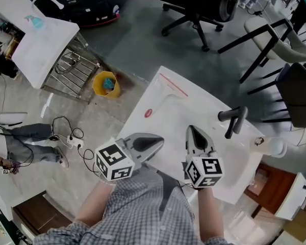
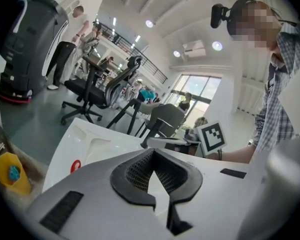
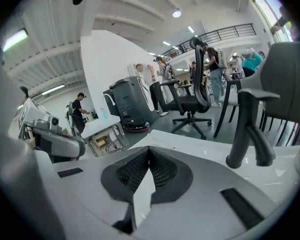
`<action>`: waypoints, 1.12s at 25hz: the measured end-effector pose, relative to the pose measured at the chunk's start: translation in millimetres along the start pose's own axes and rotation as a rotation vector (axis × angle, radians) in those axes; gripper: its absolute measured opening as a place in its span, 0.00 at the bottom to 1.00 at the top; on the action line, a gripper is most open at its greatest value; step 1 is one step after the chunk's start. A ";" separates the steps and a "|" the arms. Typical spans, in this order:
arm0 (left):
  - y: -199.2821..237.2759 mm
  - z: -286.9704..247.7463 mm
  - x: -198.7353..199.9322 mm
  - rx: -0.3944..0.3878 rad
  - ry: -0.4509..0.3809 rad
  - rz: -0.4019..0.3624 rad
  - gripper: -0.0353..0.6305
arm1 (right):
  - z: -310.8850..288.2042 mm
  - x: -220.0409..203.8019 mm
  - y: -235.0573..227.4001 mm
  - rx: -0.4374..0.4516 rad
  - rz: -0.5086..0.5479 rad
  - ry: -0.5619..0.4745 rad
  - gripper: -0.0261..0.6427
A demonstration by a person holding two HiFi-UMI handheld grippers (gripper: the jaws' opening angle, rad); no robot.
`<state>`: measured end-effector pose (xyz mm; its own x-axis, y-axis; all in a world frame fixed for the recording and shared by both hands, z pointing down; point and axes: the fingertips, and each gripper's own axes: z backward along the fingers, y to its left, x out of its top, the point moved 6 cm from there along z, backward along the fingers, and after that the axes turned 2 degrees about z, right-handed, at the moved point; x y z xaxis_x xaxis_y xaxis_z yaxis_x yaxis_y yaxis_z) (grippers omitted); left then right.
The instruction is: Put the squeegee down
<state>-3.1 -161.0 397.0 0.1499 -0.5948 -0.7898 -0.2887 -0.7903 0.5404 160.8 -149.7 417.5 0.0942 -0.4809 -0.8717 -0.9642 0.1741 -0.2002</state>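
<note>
Right gripper (image 1: pixel 192 130) clenched shut, empty, left gripper (image 1: pixel 160 140) likewise shut on nothing, both over white sink top (image 1: pixel 166 91), squeegee not surely told, perhaps the dark upright T-topped piece (image 1: pixel 233 116) just right of the right gripper.

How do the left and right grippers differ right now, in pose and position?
In the head view the left gripper points sideways toward the picture's right, while the right gripper points away from the person. The left gripper sits at the white table's near-left edge. The right gripper is farther over it, nearer the black upright fixture. Both have jaws together with nothing between them.
</note>
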 end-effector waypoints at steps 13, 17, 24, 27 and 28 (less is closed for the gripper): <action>-40.3 4.2 38.1 0.026 0.027 -0.325 0.06 | 63.1 54.7 14.1 -0.035 0.042 -0.182 0.05; -44.7 1.8 41.4 0.017 0.019 -0.329 0.06 | 75.9 59.4 10.5 -0.058 0.063 -0.195 0.05; -48.5 1.6 41.3 0.019 0.019 -0.343 0.06 | 83.4 47.7 2.7 -0.073 0.024 -0.176 0.05; -49.1 2.2 39.5 0.024 0.020 -0.342 0.06 | 83.7 46.1 4.0 -0.062 0.028 -0.170 0.05; -49.5 2.0 38.8 0.024 0.020 -0.342 0.06 | 83.6 45.3 4.5 -0.056 0.029 -0.169 0.05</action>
<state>15.1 -144.6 339.0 0.2607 -0.2989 -0.9180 -0.2410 -0.9409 0.2379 181.5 -98.9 339.7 0.1023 -0.3247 -0.9403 -0.9788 0.1355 -0.1533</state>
